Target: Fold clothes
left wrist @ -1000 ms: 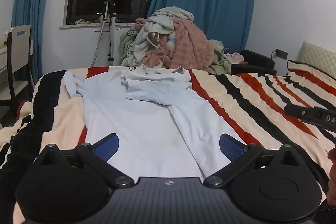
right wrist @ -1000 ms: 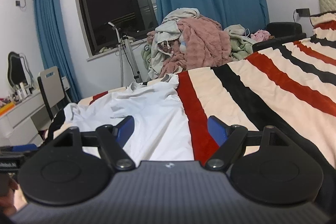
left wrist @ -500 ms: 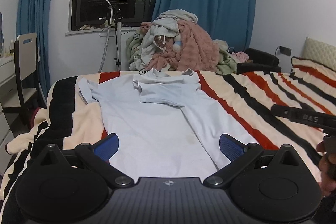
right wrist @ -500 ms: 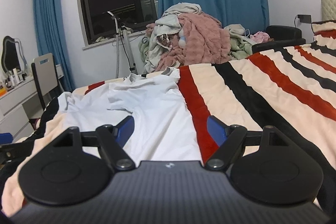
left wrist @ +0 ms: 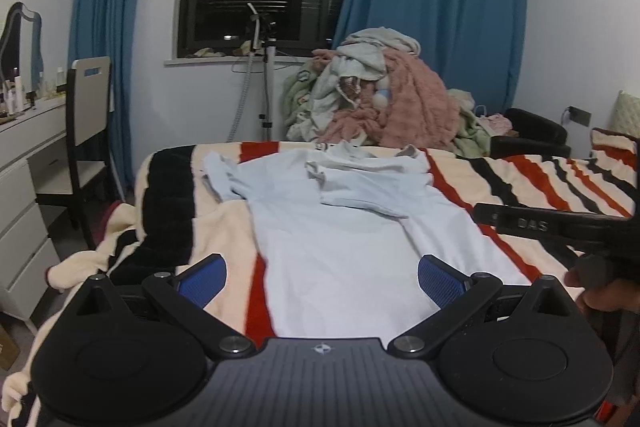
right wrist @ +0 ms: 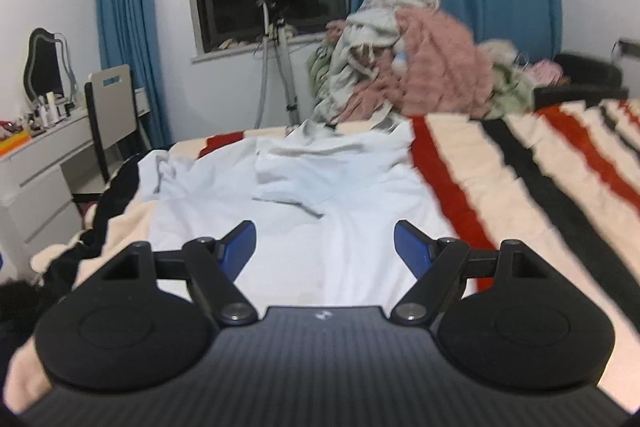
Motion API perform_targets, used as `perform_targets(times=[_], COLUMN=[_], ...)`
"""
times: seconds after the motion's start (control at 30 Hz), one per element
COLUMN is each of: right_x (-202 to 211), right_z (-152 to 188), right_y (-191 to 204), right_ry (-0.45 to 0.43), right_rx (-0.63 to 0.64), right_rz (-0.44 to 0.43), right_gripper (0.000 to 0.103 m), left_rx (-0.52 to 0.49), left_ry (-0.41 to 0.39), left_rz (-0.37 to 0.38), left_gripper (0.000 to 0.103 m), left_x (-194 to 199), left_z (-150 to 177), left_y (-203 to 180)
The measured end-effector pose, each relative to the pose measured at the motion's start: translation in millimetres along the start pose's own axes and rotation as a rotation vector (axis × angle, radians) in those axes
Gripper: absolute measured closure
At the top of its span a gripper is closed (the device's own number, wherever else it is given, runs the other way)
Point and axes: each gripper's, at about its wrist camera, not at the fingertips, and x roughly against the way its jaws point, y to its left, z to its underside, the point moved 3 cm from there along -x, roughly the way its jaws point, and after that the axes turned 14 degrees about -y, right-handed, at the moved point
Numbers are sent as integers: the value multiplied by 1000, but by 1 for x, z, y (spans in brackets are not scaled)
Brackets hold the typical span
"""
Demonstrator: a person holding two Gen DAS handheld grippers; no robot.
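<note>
The left gripper [left wrist: 322, 277] hangs spread wide above the near end of the shirt [left wrist: 344, 227], its 2 blue pads [left wrist: 202, 277] well apart with nothing between them. The right gripper [right wrist: 324, 247] is likewise splayed wide and grasps nothing, poised over the shirt's near right part. In the left view its black body shows at the right edge, with part of the person's hand [left wrist: 600, 291] behind it. The shirt lies lengthwise on the striped blanket [left wrist: 540, 179], toward the bed's left edge, collar at the far end. Its right sleeve is folded in across the chest; the left sleeve lies bunched toward the left edge. A clothes pile [left wrist: 376, 95] sits beyond the far end
</note>
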Motion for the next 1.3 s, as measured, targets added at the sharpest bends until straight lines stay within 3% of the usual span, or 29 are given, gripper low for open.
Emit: perform_targets(times=[0.13,0.3,0.4,0.5,0.57,0.67,0.77,0.9,0.97,1.0,1.03,1.07,1.13,1.3], right_x=[-35,-93,-137,-177,-207,-236,-258,-294,-314,-325,-331,-337,-332,-300], right_z=[5,9,13,17,17,20,23,34,41,44,47,50,43,-12], right_y=[17,53,93,129,147,173,201,230,226,220,214,209,196,137], right_ry=[42,101,137,153,167,180,174,168,192,227,249,271,237,36], right_rx=[4,64,141,208,180,61,5,26,-48,-109,-143,-176,-190,-252], right_rz=[-49,-159,-283,-339,-363,-480,-545,-505,-474,-450,-429,-408,-386,-354], right_gripper=[25,25,26,26,27,27,26,27,35,52,81,90,96,97], left_rx=[31,75,154,172,179,233,290,335,338,338,341,346,340,316], left_ry=[-2,-5,25,31,40,43,50,60,61,60,59,53,43,21], left_rz=[-12,-79,-88,-115,-151,-211,-273,-335,-355,-358,-358,-359,-346,-305], left_gripper=[0,0,0,0,0,0,0,0,0,0,0,0,0,0], left_x=[1,0,-7,-17,-26,-38,-51,-63,-67,-68,-69,-69,-67,-63], left_z=[-2,-1,6,14,19,28,36,44,48,49,49,49,49,47], left_y=[10,25,34,42,50,69,88,104,107,109,110,110,105,90])
